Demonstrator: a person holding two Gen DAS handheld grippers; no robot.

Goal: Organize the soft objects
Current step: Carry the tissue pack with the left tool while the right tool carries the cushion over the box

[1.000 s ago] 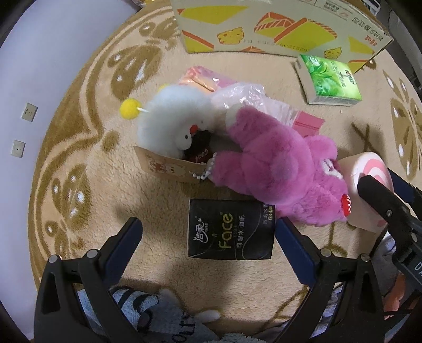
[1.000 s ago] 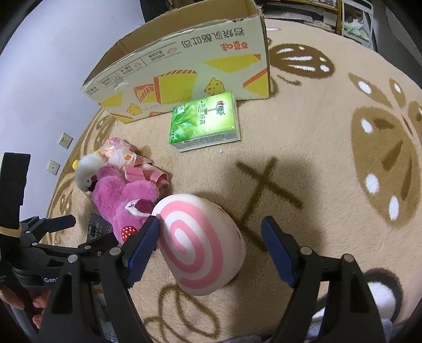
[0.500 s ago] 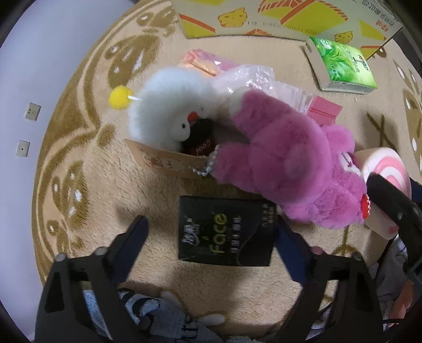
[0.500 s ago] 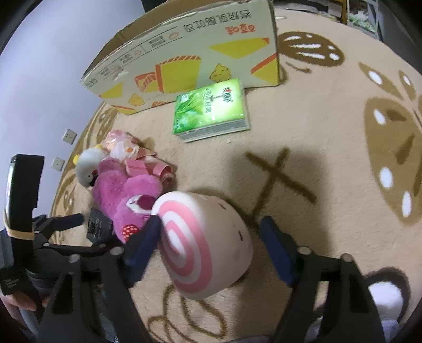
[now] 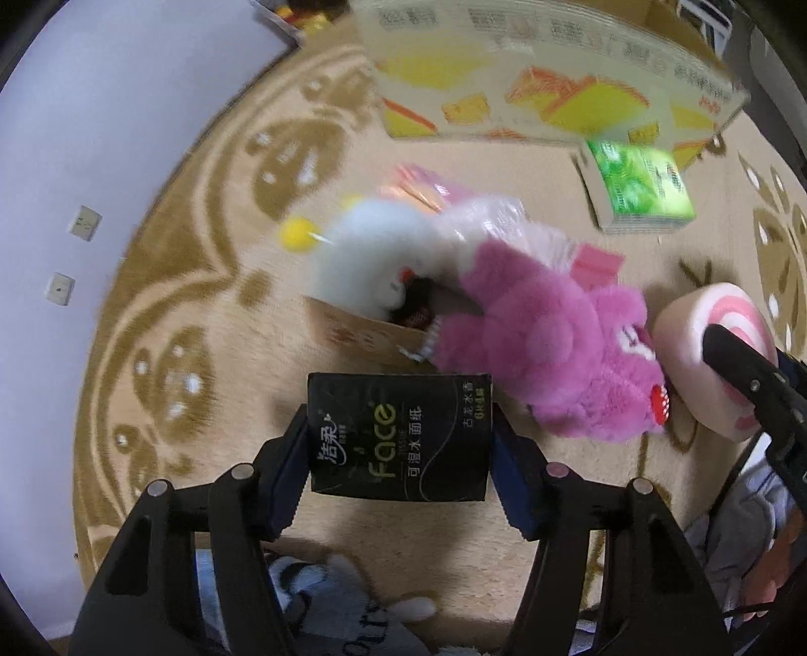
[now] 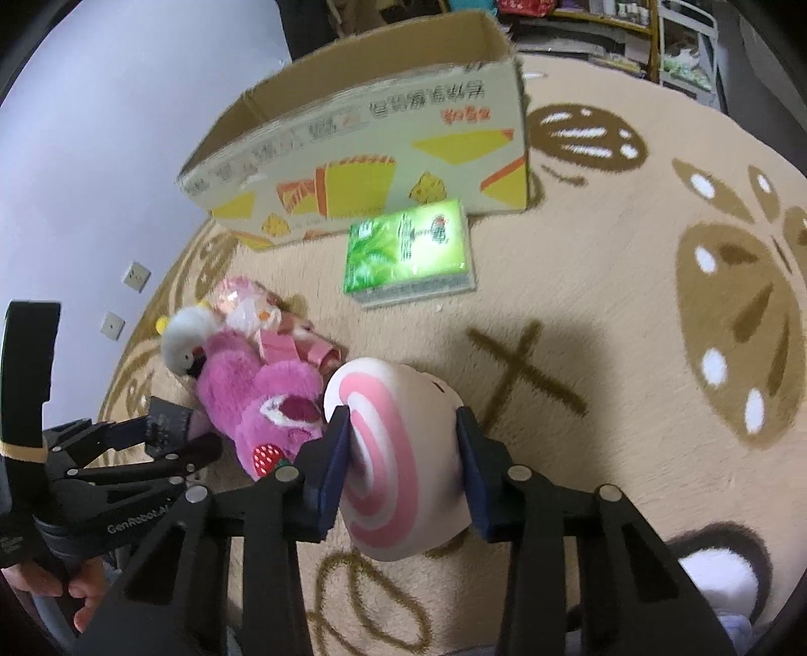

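Note:
My left gripper (image 5: 399, 449) is shut on a black "Face" tissue pack (image 5: 398, 434), its blue pads against both short sides. My right gripper (image 6: 403, 459) is shut on a pink-and-cream swirl roll cushion (image 6: 398, 454), which also shows in the left wrist view (image 5: 706, 353). A magenta plush bear (image 5: 544, 353) lies on the carpet beside a white fluffy plush (image 5: 373, 262) and pink plastic-wrapped items (image 5: 484, 222). A green tissue pack (image 6: 408, 252) lies in front of an open cardboard box (image 6: 363, 156).
A beige patterned carpet (image 6: 655, 303) covers the floor. A lilac wall (image 5: 75, 126) with two sockets stands to the left. A small brown card box (image 5: 363, 333) sits under the white plush. Shelving (image 6: 630, 30) stands behind the cardboard box.
Both grippers were open around their objects and have now closed on them: the left on the black tissue pack, the right on the swirl cushion. Both views have shifted slightly.

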